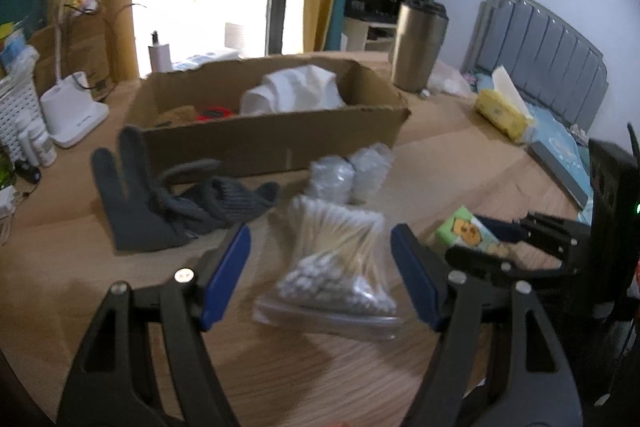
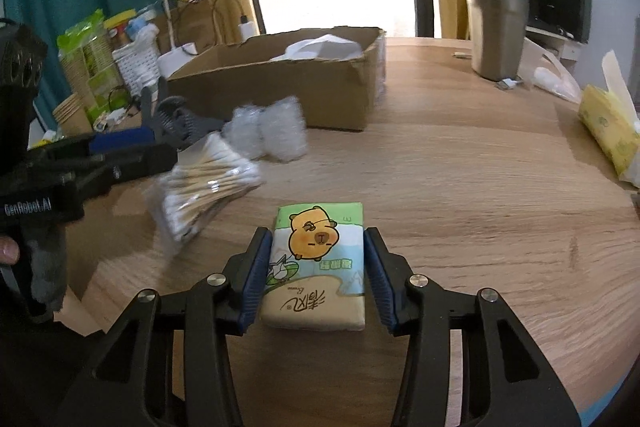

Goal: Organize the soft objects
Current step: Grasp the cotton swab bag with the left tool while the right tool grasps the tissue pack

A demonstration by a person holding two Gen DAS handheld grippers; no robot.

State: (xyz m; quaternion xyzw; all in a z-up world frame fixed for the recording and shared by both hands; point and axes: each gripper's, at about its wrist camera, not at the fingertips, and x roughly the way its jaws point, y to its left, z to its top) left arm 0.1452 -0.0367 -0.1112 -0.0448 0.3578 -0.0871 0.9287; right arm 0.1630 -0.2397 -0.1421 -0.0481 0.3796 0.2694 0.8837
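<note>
A clear bag of cotton swabs (image 1: 332, 259) lies on the wooden table, between the fingers of my open left gripper (image 1: 320, 243); it also shows in the right wrist view (image 2: 204, 183). Behind it sit two clear bags of cotton pads (image 1: 352, 175) and a pair of dark grey gloves (image 1: 168, 203). My right gripper (image 2: 318, 247) has its jaws against both sides of a small tissue pack with a cartoon capybara (image 2: 320, 259) resting on the table. An open cardboard box (image 1: 272, 131) behind holds a white cloth (image 1: 296, 91) and a red item.
A steel tumbler (image 2: 496, 23) stands back right. A yellow tissue pack (image 2: 608, 131) lies at the right edge. A white desk lamp (image 1: 72, 107), a white basket (image 2: 136, 67) and clutter line the left side. A bed (image 1: 560, 67) lies beyond the table.
</note>
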